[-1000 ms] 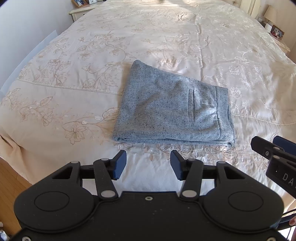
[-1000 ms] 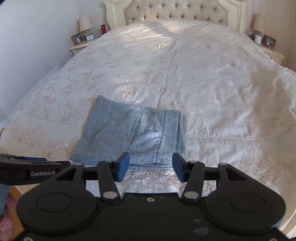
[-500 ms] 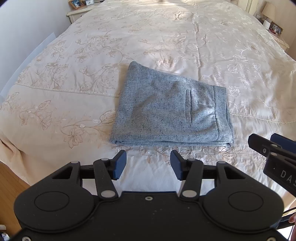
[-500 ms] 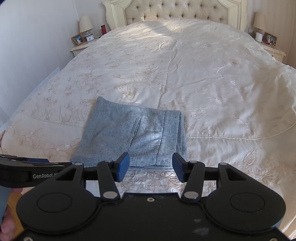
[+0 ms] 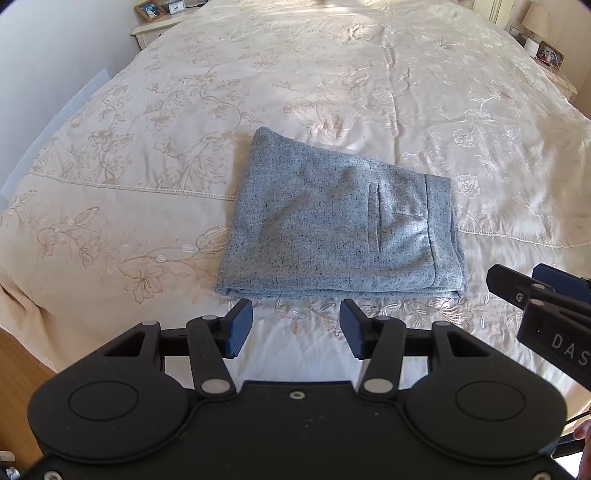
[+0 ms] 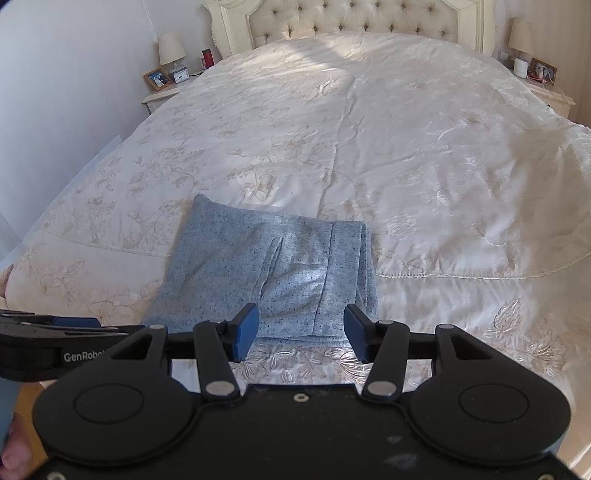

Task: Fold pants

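Grey-blue speckled pants (image 5: 336, 225) lie folded into a compact rectangle on the cream embroidered bedspread (image 5: 332, 74), near the foot of the bed; a back pocket slit and the waistband face up at the right. They also show in the right wrist view (image 6: 266, 266). My left gripper (image 5: 295, 328) is open and empty, just in front of the pants' near edge, apart from them. My right gripper (image 6: 301, 336) is open and empty, over the pants' near right corner; it also shows at the right edge of the left wrist view (image 5: 543, 291).
The bed has a tufted headboard (image 6: 354, 18). Nightstands with lamps and photo frames stand at the left (image 6: 166, 77) and right (image 6: 543, 77). Wooden floor (image 5: 18, 369) shows below the foot of the bed. A wall (image 6: 74, 92) runs along the left.
Both grippers have drifted slightly towards the pants, which look a little larger and closer. The pants have not moved. Both grippers stay open.
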Action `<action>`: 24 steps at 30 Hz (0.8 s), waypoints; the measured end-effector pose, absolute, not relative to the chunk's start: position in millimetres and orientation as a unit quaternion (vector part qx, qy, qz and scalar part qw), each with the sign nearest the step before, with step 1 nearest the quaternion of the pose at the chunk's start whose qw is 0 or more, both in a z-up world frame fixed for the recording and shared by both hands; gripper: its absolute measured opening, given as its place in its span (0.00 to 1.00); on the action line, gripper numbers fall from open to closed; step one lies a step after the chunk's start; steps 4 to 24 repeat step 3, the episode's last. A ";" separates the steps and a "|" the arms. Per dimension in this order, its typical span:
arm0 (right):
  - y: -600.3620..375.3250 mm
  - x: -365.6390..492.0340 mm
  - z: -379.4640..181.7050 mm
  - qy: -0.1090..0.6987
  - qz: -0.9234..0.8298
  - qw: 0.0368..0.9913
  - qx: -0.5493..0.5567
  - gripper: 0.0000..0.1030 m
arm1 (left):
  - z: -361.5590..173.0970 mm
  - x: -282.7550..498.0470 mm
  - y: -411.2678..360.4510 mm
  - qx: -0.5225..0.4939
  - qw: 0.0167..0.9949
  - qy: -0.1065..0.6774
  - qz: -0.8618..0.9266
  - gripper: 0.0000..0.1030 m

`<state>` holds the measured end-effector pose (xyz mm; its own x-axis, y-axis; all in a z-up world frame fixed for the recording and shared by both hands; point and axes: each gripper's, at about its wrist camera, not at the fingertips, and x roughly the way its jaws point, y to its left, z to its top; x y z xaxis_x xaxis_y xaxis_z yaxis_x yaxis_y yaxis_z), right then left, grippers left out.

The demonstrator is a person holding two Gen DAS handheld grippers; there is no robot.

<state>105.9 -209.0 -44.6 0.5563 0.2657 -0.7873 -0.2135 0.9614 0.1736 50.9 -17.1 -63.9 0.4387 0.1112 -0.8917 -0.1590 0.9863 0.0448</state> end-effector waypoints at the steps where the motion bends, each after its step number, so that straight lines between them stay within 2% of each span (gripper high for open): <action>1: -208.7 106.7 -44.8 0.451 0.136 0.882 0.029 0.52 | -63.4 51.8 -17.6 -0.021 0.848 0.523 0.081 0.56; 24: -209.0 108.5 -45.2 0.452 0.136 0.881 0.031 0.52 | -62.7 54.1 -17.5 -0.019 0.848 0.523 0.080 0.56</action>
